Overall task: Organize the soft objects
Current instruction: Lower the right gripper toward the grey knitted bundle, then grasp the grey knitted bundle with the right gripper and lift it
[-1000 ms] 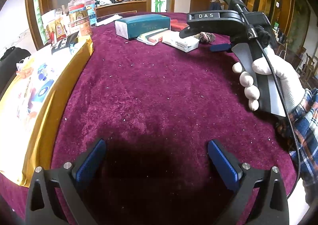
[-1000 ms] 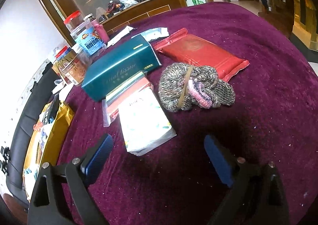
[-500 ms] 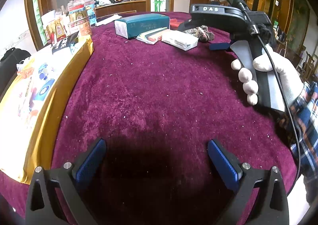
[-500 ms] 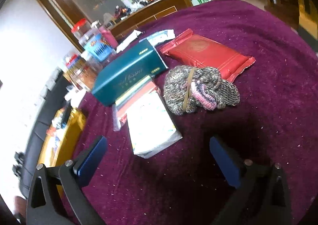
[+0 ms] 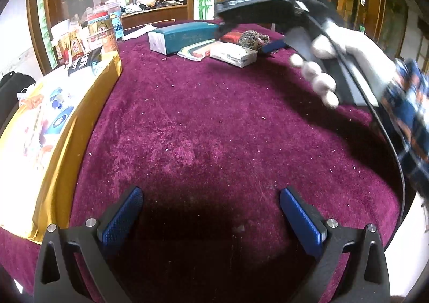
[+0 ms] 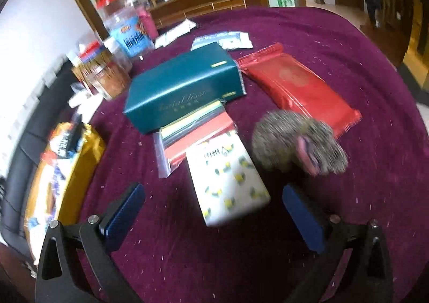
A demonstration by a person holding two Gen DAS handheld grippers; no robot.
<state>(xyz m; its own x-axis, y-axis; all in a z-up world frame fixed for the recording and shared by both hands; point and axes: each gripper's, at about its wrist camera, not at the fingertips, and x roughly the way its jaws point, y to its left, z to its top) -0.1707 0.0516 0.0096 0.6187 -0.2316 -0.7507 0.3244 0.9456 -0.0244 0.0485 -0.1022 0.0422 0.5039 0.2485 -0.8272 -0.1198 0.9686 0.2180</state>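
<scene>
A knitted grey-and-pink bundle [image 6: 299,141] lies on the purple tablecloth, beside a white patterned tissue pack [image 6: 228,185], a clear bag of coloured sheets [image 6: 193,131], a green tissue box [image 6: 185,87] and a red flat pack [image 6: 297,86]. My right gripper [image 6: 211,209] is open, just short of the white pack, with the bundle ahead of its right finger. My left gripper [image 5: 210,212] is open and empty over bare cloth near the table's front. The same pile [image 5: 230,53] shows far off in the left wrist view, with the right gripper's body [image 5: 268,8] above it.
A yellow bag of goods [image 5: 45,126] lies along the table's left edge. Jars and snack tubs [image 6: 118,43] stand at the back left. A white flat packet [image 6: 222,40] lies behind the green box. The gloved right hand [image 5: 335,62] hangs over the right side.
The right gripper has moved forward and down toward the white pack and the knitted bundle, with motion blur. The left gripper has hardly moved.
</scene>
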